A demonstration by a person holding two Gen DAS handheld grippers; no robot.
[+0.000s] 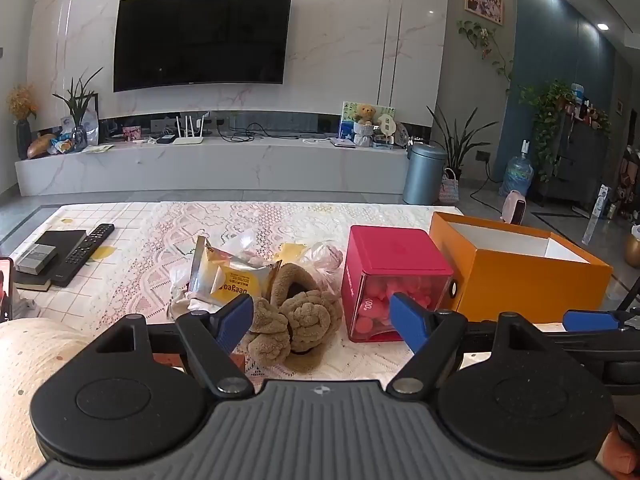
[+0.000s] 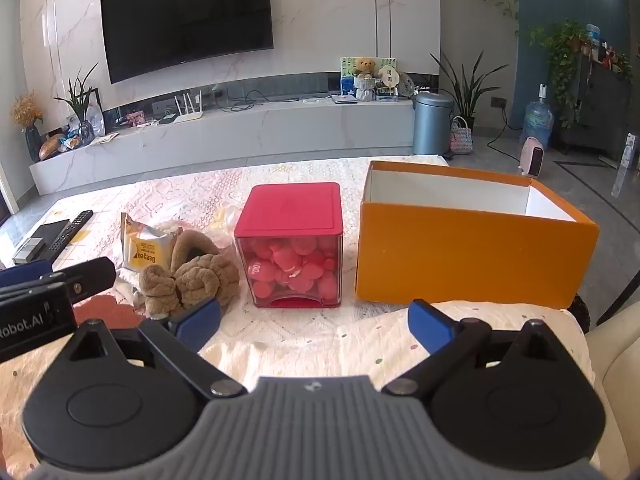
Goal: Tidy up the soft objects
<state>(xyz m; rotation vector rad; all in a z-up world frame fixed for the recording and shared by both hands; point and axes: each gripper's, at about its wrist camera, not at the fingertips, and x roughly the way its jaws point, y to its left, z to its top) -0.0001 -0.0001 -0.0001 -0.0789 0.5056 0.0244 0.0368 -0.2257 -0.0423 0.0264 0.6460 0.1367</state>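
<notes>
A brown knotted plush item [image 1: 296, 316] [image 2: 192, 276] lies on the table among a yellow snack packet [image 1: 230, 276] [image 2: 144, 252] and clear plastic bags [image 1: 320, 258]. An open orange box [image 1: 520, 268] [image 2: 472, 248] stands at the right, white inside. My left gripper [image 1: 322, 320] is open, its fingers either side of the plush, just short of it. My right gripper [image 2: 316, 324] is open and empty, low over the near table edge before the red container [image 2: 290, 246].
A red-lidded clear container [image 1: 394, 280] of pink pieces stands between the plush and the orange box. A remote [image 1: 86, 248] [image 2: 68, 230] and a dark book [image 1: 56, 244] lie at the far left. A lace cloth [image 1: 260, 220] covers the table.
</notes>
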